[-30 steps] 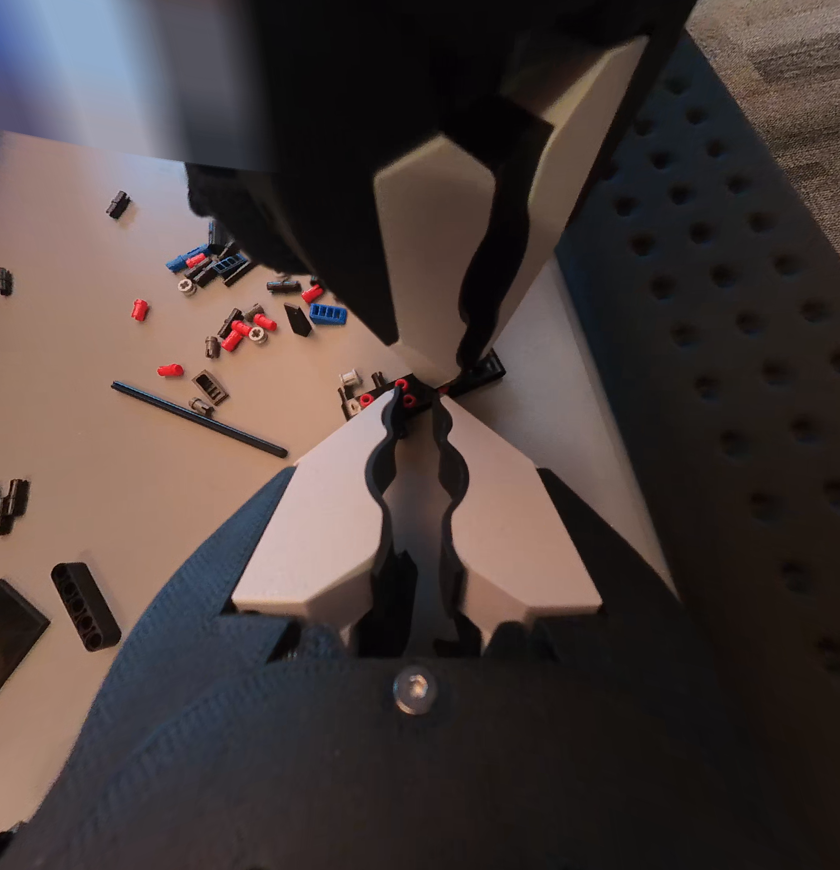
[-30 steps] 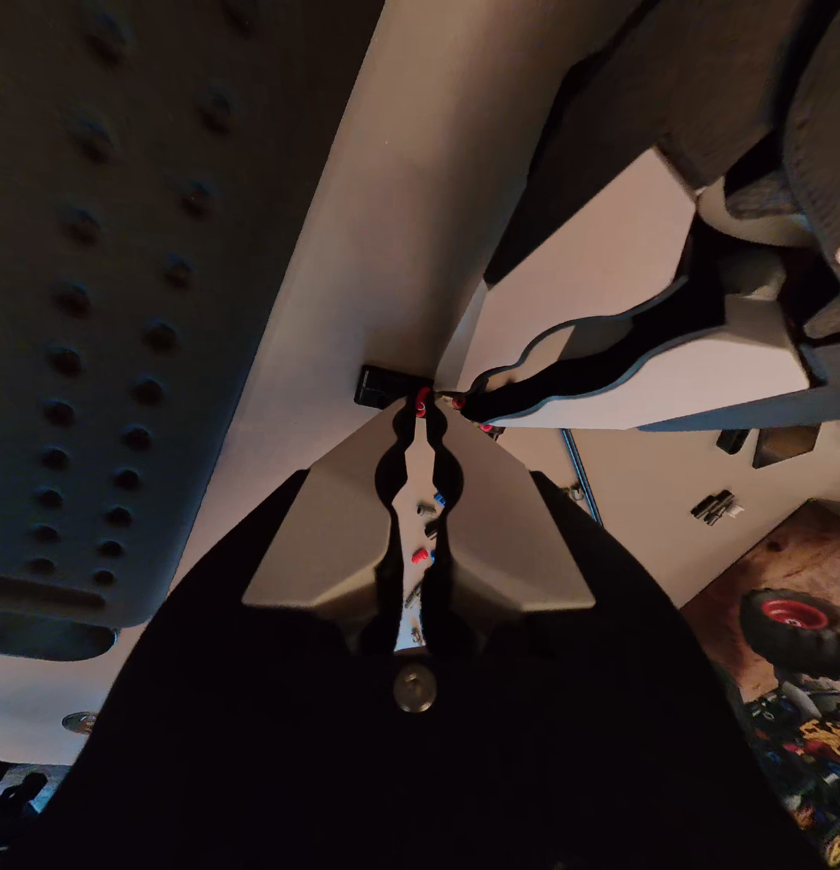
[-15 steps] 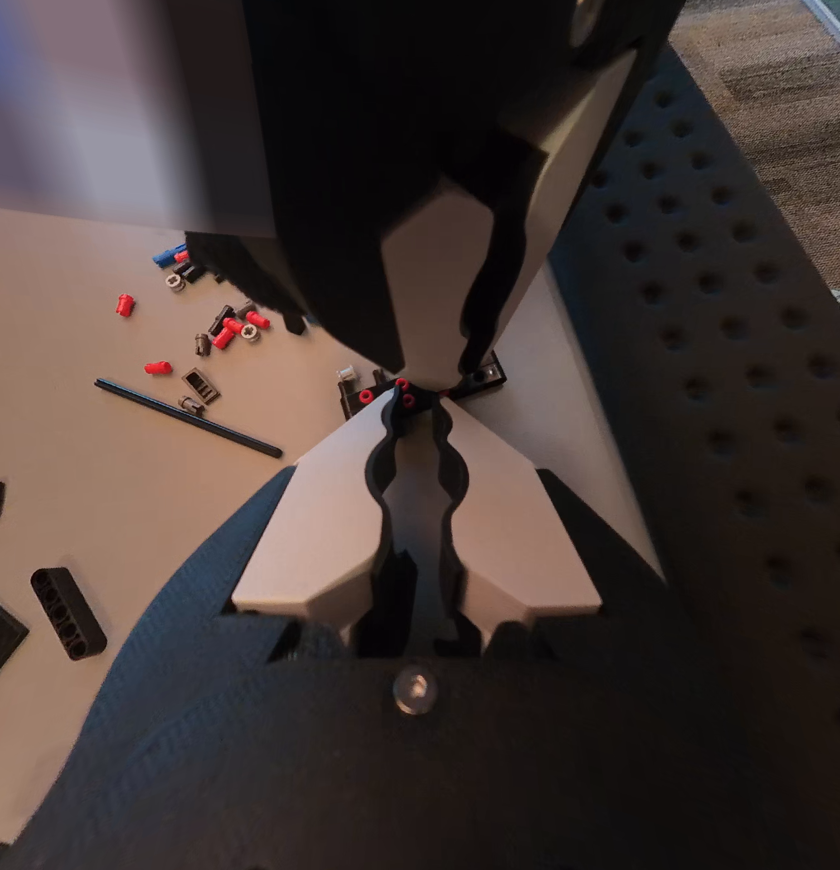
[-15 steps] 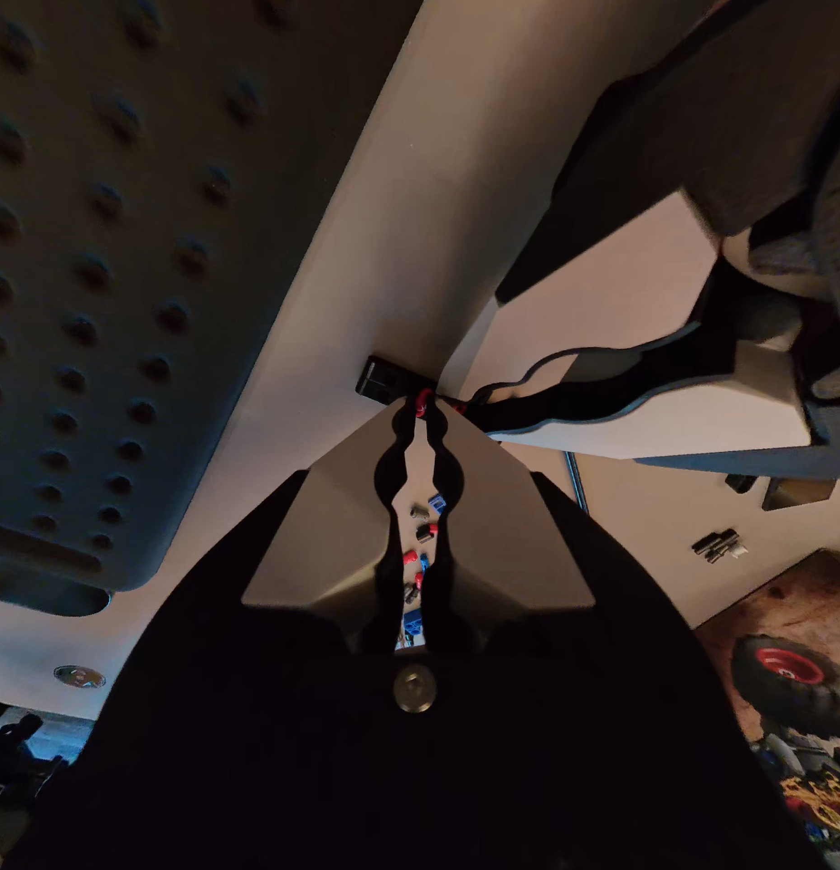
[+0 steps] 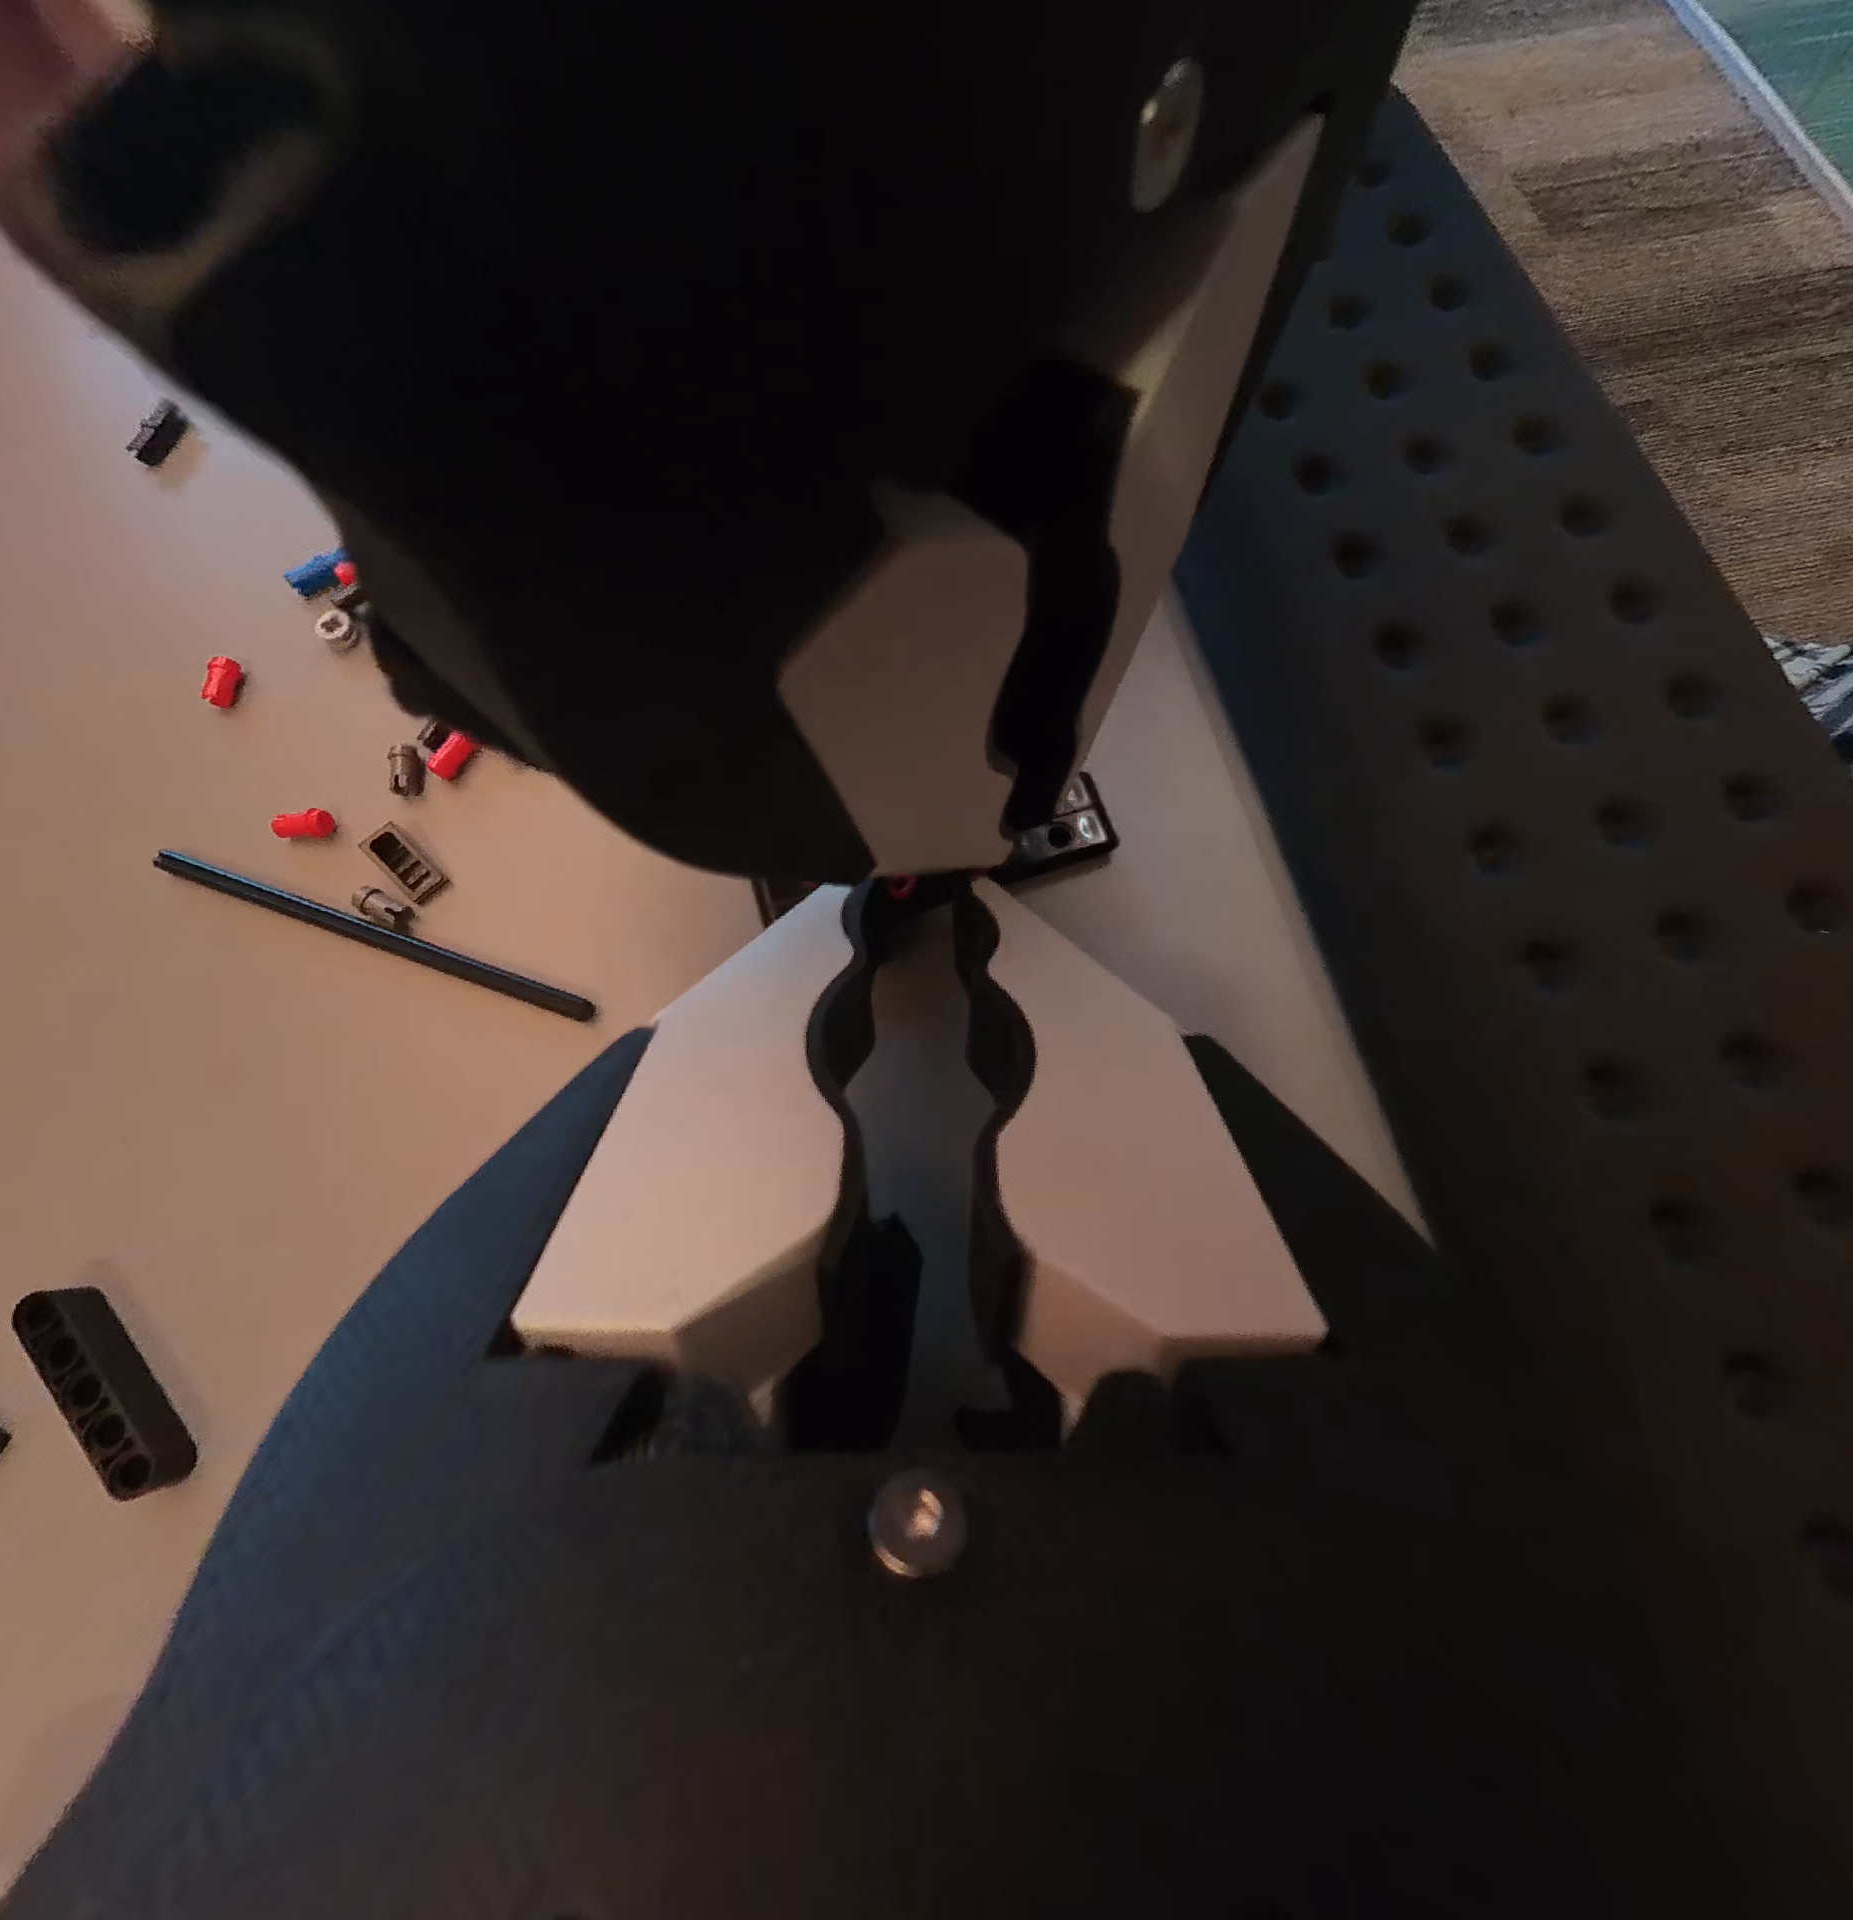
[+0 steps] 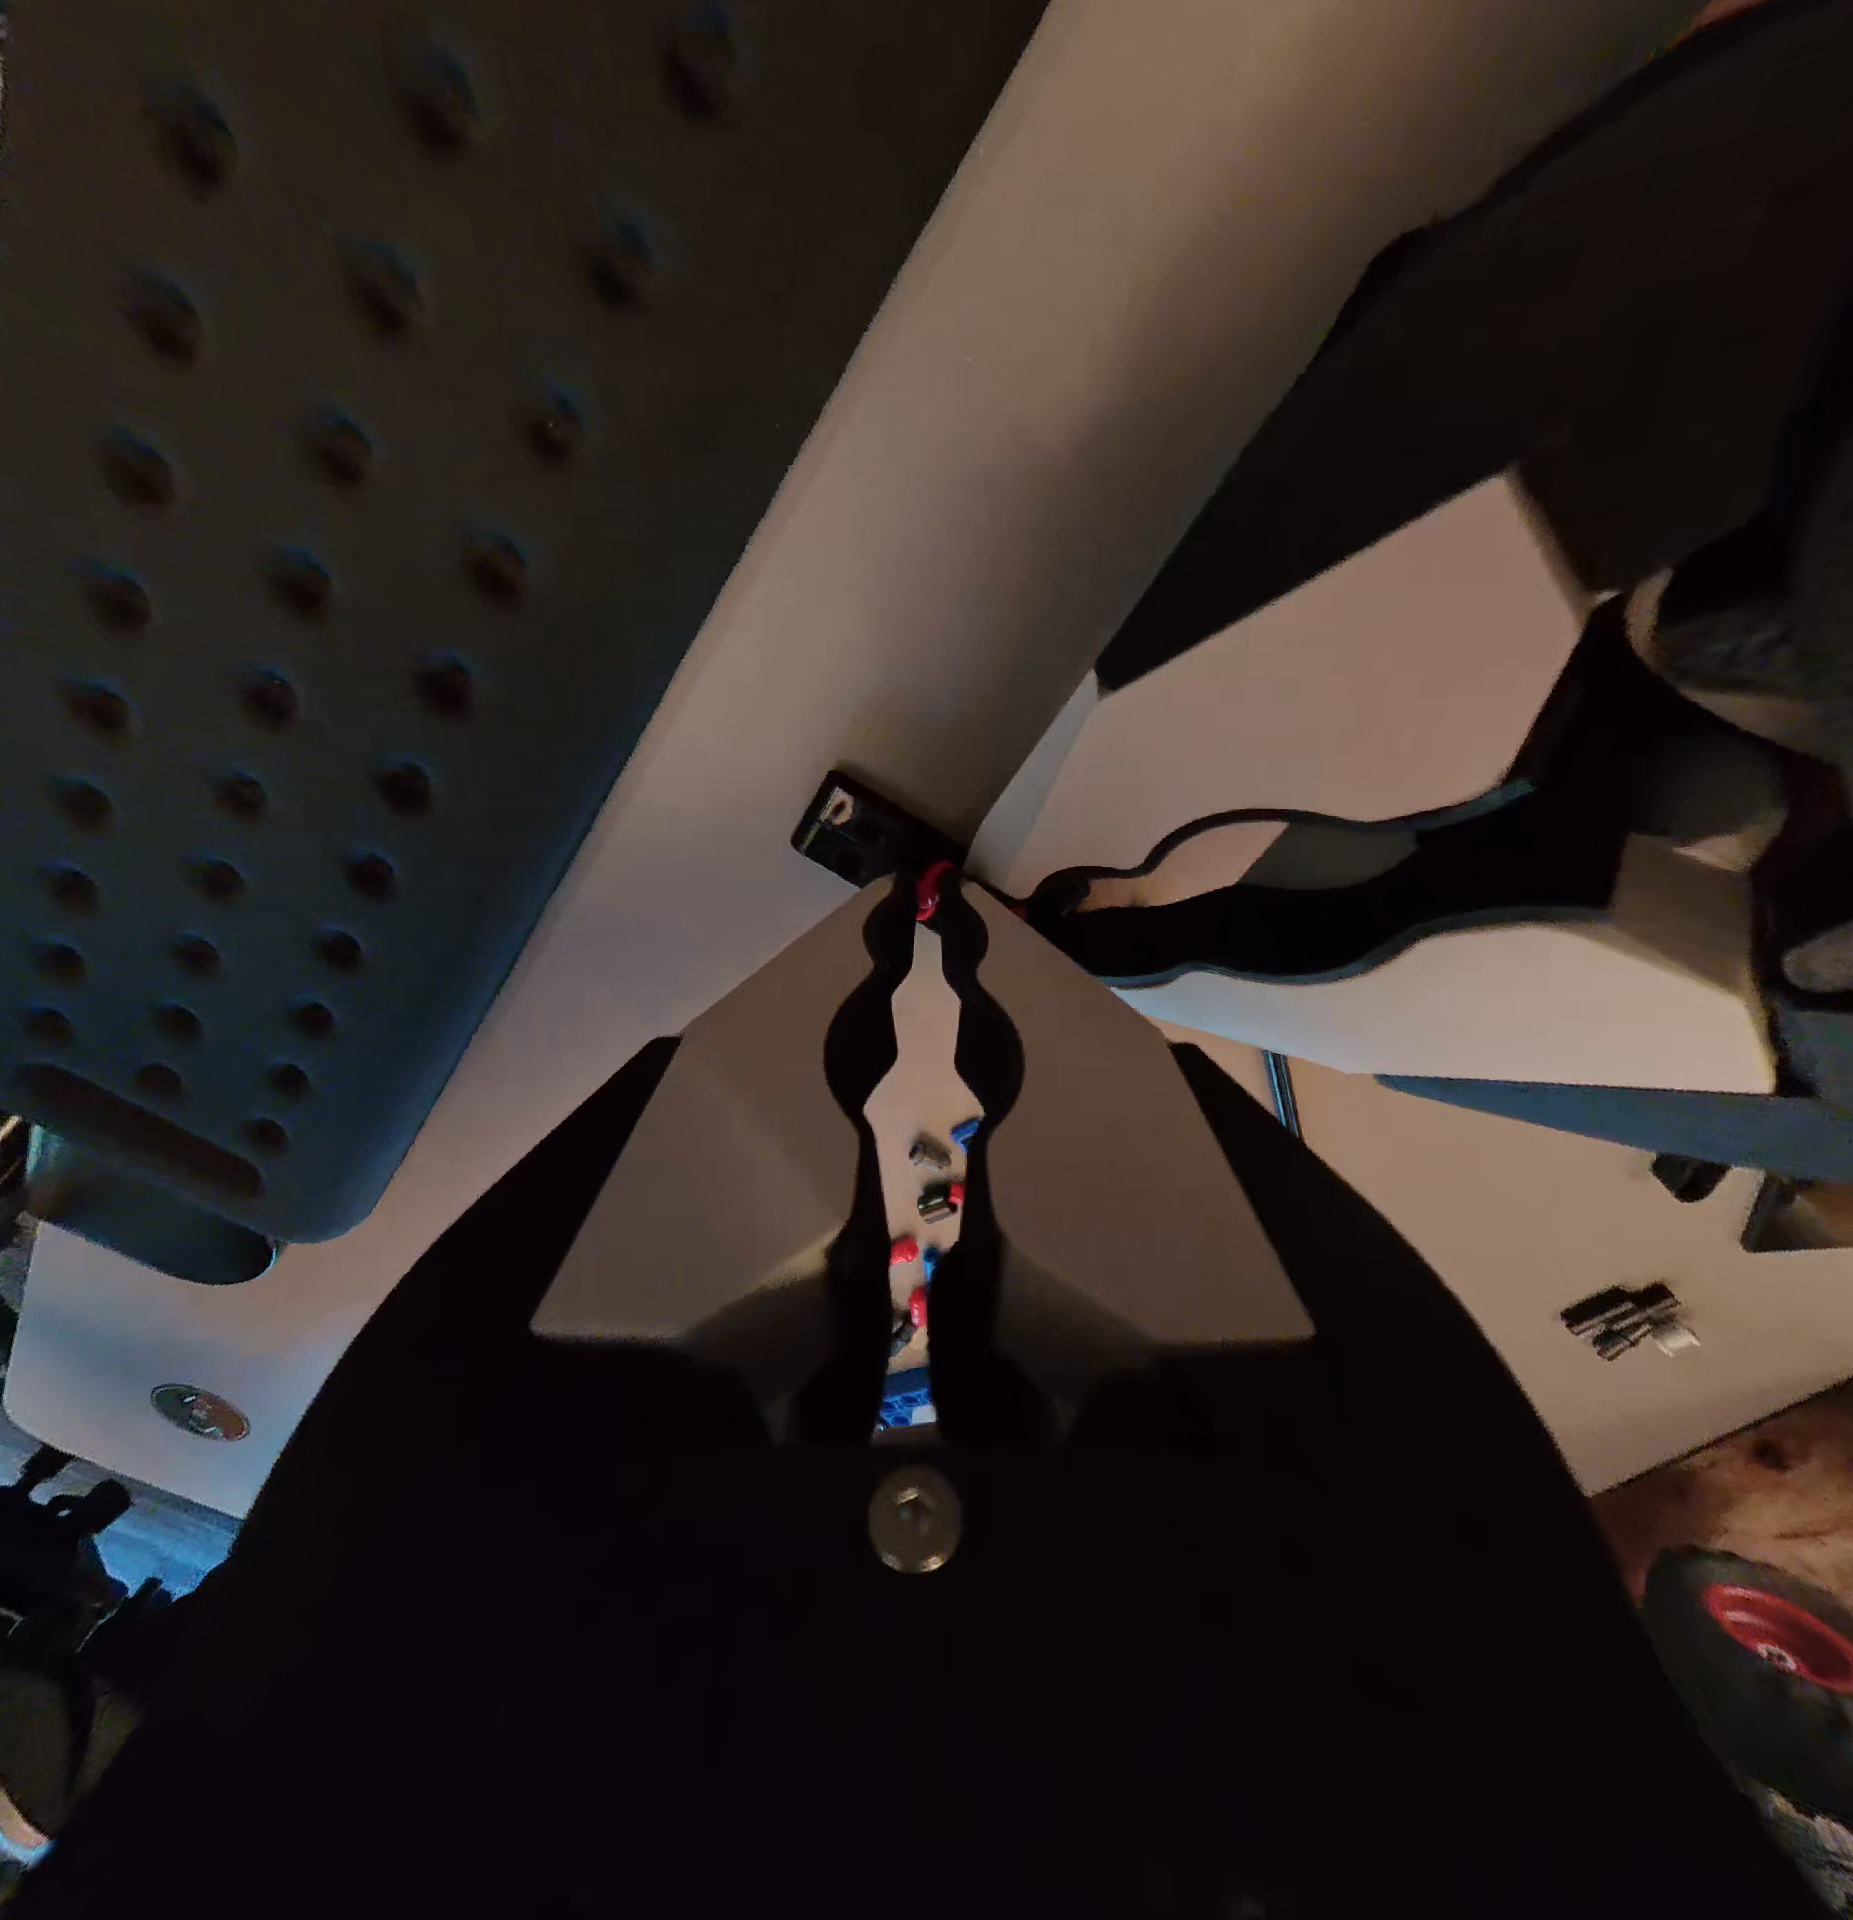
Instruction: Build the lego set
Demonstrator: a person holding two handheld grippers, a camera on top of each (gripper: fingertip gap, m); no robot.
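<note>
Meeting tip to tip above the table [image 5: 278,1091], both grippers clamp one black lego assembly [image 5: 1057,836]. The left gripper [image 5: 917,904] pinches its near end; the right gripper [image 6: 927,899] nips a red pin [image 6: 934,883] on it.

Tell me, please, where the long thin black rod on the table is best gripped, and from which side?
Grip the long thin black rod near its middle from above, tongs across its width: it lies flat, and its middle is bare, while small grey pieces crowd one stretch.
</note>
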